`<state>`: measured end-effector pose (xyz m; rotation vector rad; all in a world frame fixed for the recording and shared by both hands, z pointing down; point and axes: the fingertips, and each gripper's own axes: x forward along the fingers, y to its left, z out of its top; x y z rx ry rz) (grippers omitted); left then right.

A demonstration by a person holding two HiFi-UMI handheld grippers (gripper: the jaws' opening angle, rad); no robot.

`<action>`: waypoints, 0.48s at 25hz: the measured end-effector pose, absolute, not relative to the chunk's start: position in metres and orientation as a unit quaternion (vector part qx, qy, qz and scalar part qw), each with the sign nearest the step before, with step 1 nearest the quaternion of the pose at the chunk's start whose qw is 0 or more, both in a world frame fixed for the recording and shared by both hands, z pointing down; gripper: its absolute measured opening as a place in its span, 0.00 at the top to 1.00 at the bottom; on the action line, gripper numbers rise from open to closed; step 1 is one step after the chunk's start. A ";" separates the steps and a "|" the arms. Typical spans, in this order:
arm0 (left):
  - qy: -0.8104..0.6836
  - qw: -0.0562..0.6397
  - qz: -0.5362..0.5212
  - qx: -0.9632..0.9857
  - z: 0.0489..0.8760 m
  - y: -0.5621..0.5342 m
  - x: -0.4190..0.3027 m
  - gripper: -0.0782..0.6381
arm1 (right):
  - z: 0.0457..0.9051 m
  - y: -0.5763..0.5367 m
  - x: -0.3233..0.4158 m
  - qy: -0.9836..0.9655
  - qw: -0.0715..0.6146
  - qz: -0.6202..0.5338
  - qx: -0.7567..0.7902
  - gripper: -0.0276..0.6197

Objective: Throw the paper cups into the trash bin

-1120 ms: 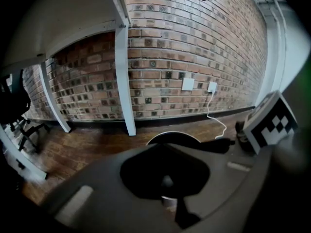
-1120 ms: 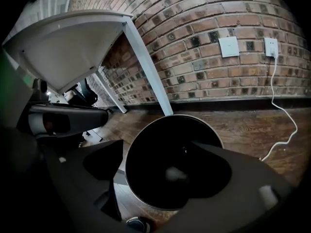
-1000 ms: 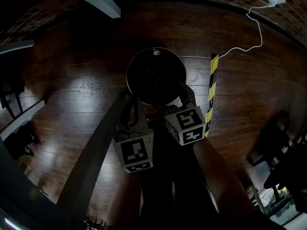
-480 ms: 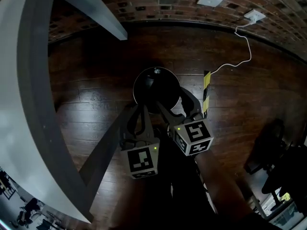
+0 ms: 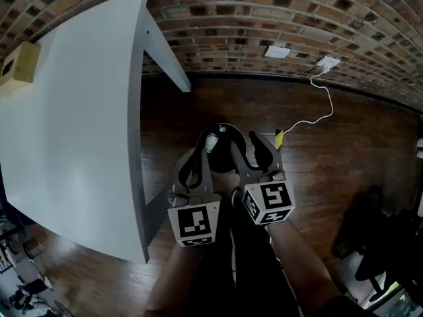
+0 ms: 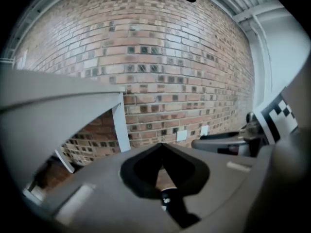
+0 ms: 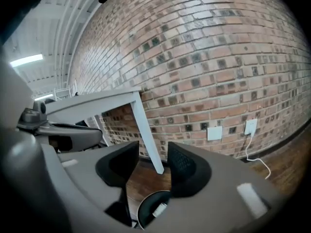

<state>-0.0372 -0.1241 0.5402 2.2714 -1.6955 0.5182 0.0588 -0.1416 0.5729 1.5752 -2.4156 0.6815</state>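
Note:
A round black trash bin (image 5: 223, 156) stands on the dark wood floor just ahead of both grippers, with a white paper cup (image 5: 211, 141) lying inside it. The same bin (image 7: 148, 212) and cup (image 7: 159, 210) show low in the right gripper view. My left gripper (image 5: 199, 152) hangs over the bin's left rim, its jaws meeting at the tips (image 6: 163, 147) with nothing in them. Over the bin's right rim, my right gripper (image 5: 248, 141) has its jaws closing with a gap still between them (image 7: 153, 154), and nothing is between them.
A white table (image 5: 73, 124) fills the left, its leg (image 5: 165, 51) reaching the brick wall (image 5: 264, 12); a yellowish box (image 5: 20, 63) sits on it. A white cable (image 5: 317, 119) runs from a wall socket (image 5: 328, 63). A yellow-black strip (image 5: 278, 137) lies by the bin. Dark chairs (image 5: 370, 223) stand right.
The head view has swung up from the floor to take in the table and brick wall. The bin looks smaller and farther. The right gripper's jaws have narrowed.

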 end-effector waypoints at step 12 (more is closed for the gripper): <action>-0.572 0.085 0.121 0.807 0.402 -0.113 -0.021 0.88 | 0.399 -0.141 0.072 -0.825 0.034 0.133 0.549 0.85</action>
